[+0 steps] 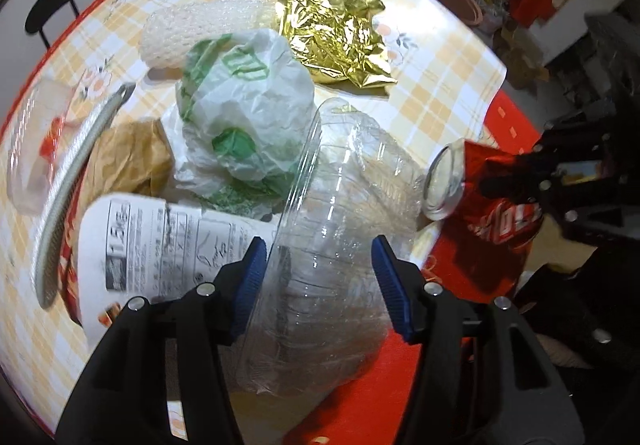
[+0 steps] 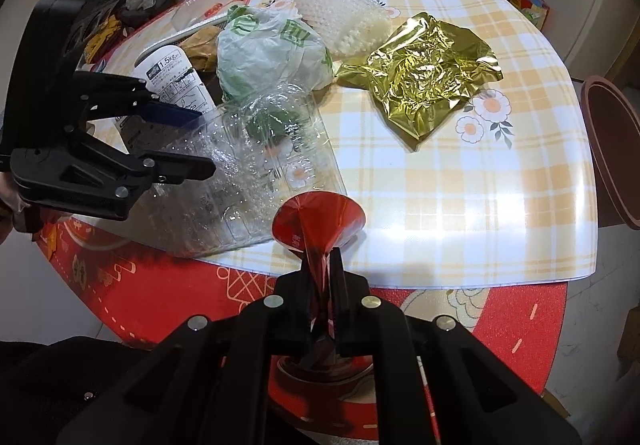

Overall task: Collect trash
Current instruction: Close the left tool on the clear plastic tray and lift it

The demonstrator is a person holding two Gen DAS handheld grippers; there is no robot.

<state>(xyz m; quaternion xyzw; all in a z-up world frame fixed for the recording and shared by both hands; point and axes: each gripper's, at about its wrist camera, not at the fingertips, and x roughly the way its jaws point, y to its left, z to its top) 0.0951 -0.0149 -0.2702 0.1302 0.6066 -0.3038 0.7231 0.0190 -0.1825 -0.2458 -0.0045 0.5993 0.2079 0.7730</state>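
Observation:
A clear plastic clamshell box lies at the table's near edge. My left gripper is open, its blue pads either side of the box. My right gripper is shut on a crushed red can just right of the box. Behind lie a white and green plastic bag, a crumpled gold foil wrapper, bubble wrap and a white printed package.
The table has a yellow check cloth over a red cloth. A brown paper bag, a clear container and a metal rim lie at the left. A brown round lid stands beyond the right edge.

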